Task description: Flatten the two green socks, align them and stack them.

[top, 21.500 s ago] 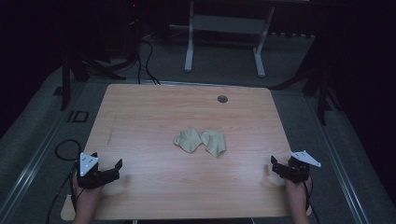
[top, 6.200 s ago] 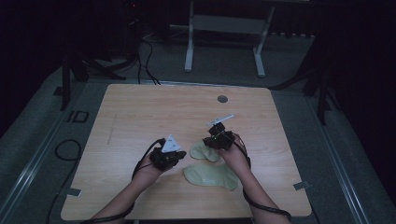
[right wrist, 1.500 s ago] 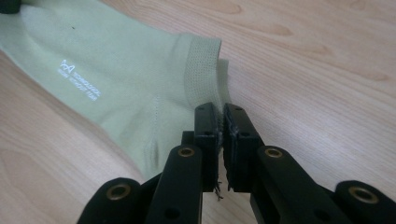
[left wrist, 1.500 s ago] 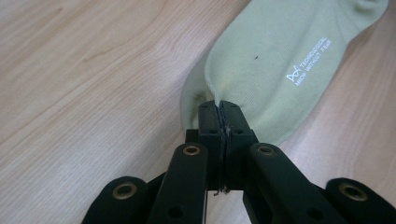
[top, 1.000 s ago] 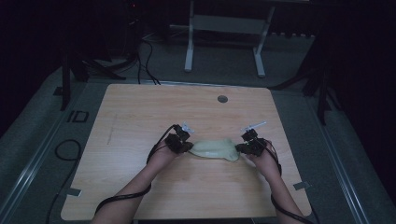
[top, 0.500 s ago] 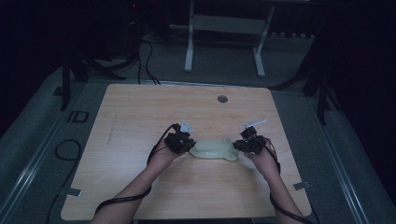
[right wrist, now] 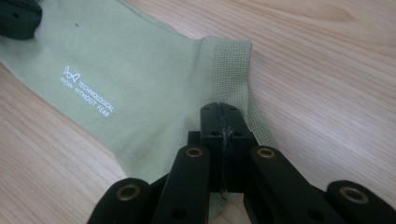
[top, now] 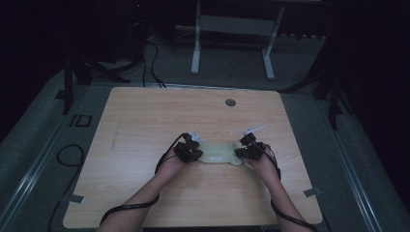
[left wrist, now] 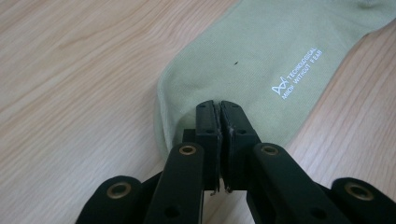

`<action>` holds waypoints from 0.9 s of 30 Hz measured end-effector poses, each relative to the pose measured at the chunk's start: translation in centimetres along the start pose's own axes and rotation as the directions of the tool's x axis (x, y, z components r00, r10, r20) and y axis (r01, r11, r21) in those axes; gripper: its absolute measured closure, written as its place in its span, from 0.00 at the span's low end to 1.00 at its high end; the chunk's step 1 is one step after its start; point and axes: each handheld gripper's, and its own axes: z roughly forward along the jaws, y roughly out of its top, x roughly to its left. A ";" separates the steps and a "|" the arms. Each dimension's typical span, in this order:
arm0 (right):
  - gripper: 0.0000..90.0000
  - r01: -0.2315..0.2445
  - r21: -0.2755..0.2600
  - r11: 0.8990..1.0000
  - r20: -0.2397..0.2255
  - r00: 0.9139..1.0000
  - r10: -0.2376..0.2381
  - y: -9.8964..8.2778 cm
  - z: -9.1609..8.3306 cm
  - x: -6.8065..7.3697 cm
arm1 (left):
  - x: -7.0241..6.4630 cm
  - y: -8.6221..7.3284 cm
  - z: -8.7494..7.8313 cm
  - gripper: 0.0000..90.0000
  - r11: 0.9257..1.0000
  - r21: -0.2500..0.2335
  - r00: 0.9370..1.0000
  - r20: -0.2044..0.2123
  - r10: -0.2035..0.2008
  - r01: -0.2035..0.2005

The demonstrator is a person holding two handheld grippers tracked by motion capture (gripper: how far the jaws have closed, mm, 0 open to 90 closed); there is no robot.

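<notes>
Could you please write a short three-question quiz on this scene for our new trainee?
1. True or false: the left claw is shut on the green sock.
2. Which end does the right claw pinch: A the ribbed cuff, B the toe?
3. What colour is the lettering printed on the sock?

Key: 1 true; 2 A; 3 white.
</notes>
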 end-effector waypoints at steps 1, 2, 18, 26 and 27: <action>0.99 -0.005 -0.001 1.000 -0.005 1.000 0.005 0.1 0.1 0.2 | 0.1 -0.2 -0.2 0.95 1.000 0.001 1.000 -0.010 0.004 -0.004; 0.99 -0.006 -0.005 1.000 -0.011 1.000 0.005 0.3 0.3 0.3 | 0.2 -0.4 -0.3 0.95 1.000 0.000 1.000 -0.012 -0.001 0.001; 0.57 0.039 -0.042 0.998 -0.051 0.998 -0.041 1.7 -0.5 1.6 | 0.1 -0.6 -2.6 0.58 0.997 -0.076 0.999 0.028 -0.030 0.032; 0.28 0.076 -0.097 0.992 -0.037 0.996 -0.080 1.7 -2.5 2.1 | -0.1 -0.8 -3.1 0.16 0.992 -0.101 0.995 0.063 -0.073 0.080; 0.28 0.076 -0.097 0.992 -0.037 0.996 -0.080 1.7 -2.5 2.1 | -0.1 -0.8 -3.1 0.14 0.992 -0.101 0.995 0.063 -0.073 0.080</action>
